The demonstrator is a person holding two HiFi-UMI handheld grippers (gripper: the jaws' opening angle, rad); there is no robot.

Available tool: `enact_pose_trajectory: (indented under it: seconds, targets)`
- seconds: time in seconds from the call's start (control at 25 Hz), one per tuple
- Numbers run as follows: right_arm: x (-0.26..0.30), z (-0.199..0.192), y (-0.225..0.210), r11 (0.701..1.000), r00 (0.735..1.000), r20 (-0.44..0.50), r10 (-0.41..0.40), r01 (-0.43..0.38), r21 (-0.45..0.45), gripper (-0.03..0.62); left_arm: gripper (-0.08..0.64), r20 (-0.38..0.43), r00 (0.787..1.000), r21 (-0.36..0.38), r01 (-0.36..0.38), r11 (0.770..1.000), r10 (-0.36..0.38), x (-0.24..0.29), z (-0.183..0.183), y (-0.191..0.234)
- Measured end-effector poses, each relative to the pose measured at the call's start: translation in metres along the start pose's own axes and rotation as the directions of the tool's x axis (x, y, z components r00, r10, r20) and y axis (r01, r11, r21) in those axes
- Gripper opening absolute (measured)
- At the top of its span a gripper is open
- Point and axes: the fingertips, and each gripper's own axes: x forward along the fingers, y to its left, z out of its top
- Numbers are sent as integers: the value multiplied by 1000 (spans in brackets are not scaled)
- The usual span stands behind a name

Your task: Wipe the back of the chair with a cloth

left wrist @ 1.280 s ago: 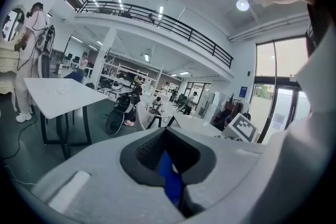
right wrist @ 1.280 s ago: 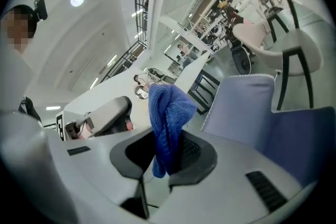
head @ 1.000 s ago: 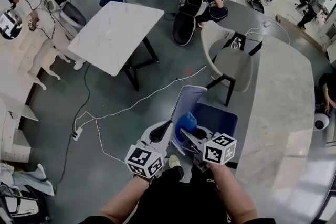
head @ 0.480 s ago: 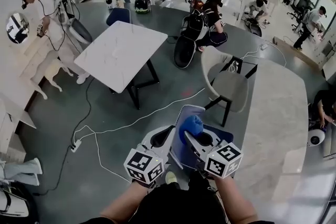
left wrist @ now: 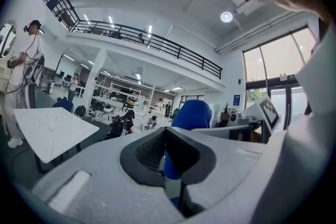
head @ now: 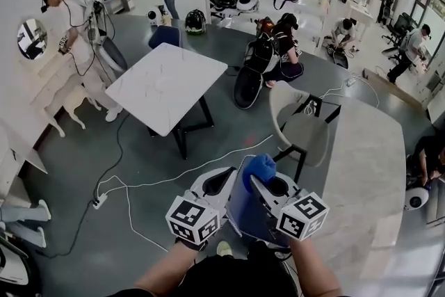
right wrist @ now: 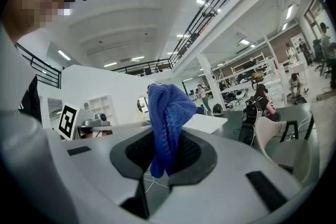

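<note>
I've R gripper (head: 268, 186) clamped on cloth (head: 260, 167) at chair back (head: 245, 213) top, L gripper (head: 217, 181) pinching its edge; wiping prob. mostly left.

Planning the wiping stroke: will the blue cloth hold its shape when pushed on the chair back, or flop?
Likely floppy: the cloth bunches in soft folds between the shut jaws of the right gripper. Probably light and grippy rather than slippery, given its coarse knit. Pushed on the chair back, it would likely crumple unless pressed flat.
</note>
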Motion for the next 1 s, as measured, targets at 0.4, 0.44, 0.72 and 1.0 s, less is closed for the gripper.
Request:
enact_pose_trajectory:
  seconds: [0.4, 0.44, 0.72, 1.0]
  targets:
    - [1, -7, -3, 1000, 1000, -10, -13, 13, -10, 77, 8, 3, 1000, 0, -3, 1000, 3, 4, -4, -2]
    - [1, -8, -3, 1000, 1000, -11, -15, 15, -9, 77, 8, 3, 1000, 0, -3, 1000, 3, 5, -4, -2]
    - [0, -10, -1, 1000, 1000, -16, -23, 23, -12, 77, 8, 8, 1000, -3, -3, 1000, 3, 3, -6, -1]
    - [4, -15, -1, 1000, 999, -24, -24, 23, -13, 76, 8, 5, 1000, -8, -4, 1000, 4, 4, -10, 3]
